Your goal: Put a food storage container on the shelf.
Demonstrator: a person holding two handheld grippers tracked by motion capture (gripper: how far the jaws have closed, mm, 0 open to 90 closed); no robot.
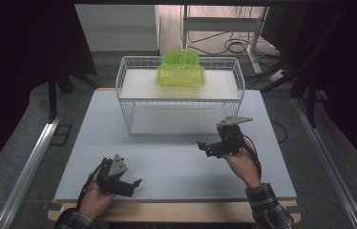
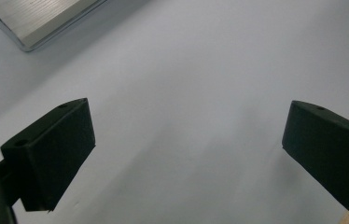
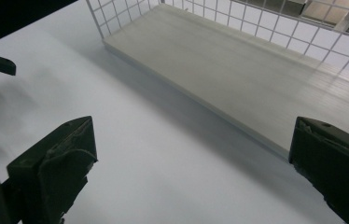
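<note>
- White wire basket (image 1: 179, 95) stands on the table (image 1: 176, 167), ahead of both grippers; the right gripper (image 1: 213, 145) is nearer to it, the left gripper (image 1: 128, 186) well back toward the person's edge
- Lime-green translucent container (image 1: 180, 70) rests on the upper shelf (image 1: 143, 86) of the basket, beyond and above the right gripper, well apart from both grippers
- Left gripper: jaws spread wide, nothing between them; in the left gripper view they look down on bare table with a corner of the lower board (image 2: 37, 21) ahead and to its left
- Right gripper: jaws spread wide, holding nothing; in the right gripper view (image 3: 191, 158) the basket's lower board (image 3: 238, 88) lies just ahead and the wire wall (image 3: 275, 32) rises beyond it
- Judgement on step: approach stage, no contact made; the right gripper appears the likelier to go for the container, being closer and pointed at the basket
- Judgement on next move: the right gripper would need to rise above the basket's rim, travel forward over the shelf, then descend with jaws straddling the container's raised round top or its body before closing; the wire rim is the obstacle to clear
- Left gripper has no evident part at present; it could steady the basket if the lift drags it
</note>
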